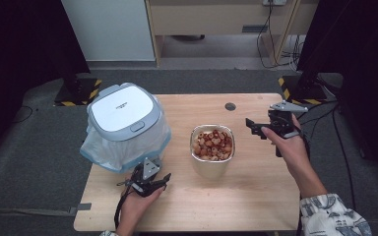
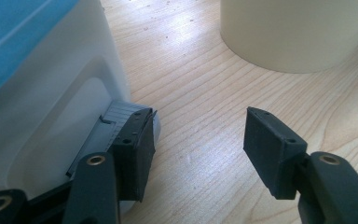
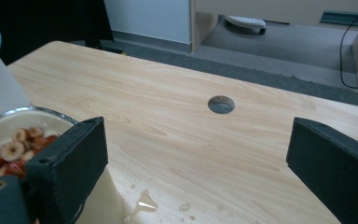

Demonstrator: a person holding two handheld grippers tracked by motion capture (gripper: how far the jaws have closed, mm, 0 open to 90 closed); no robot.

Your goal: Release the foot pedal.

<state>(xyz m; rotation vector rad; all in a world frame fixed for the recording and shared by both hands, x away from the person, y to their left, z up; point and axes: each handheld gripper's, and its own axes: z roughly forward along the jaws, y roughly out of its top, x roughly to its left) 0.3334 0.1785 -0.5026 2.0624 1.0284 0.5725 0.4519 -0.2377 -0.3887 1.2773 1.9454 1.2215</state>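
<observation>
A white pedal bin point(image 1: 123, 115) with a grey-blue lid and a pale bag liner stands on the table's left. My left gripper point(image 1: 150, 176) is low at its front. In the left gripper view this gripper point(image 2: 198, 140) is open over bare wood, its left jaw beside the bin's grey pedal point(image 2: 116, 121). A cream metal bowl point(image 1: 211, 167) of red and tan fruit slices point(image 1: 212, 143) sits mid-table. My right gripper point(image 1: 255, 127) hovers to the bowl's right. In its own view it point(image 3: 196, 154) is open and empty, its left jaw next to the bowl's rim point(image 3: 28, 111).
The wooden table point(image 1: 256, 196) has a round cable hole point(image 1: 230, 106) near its far edge. A few water drops point(image 3: 144, 201) lie by the bowl. Black stands with striped bases point(image 1: 295, 91) flank the table's far corners. Cables run on the floor at right.
</observation>
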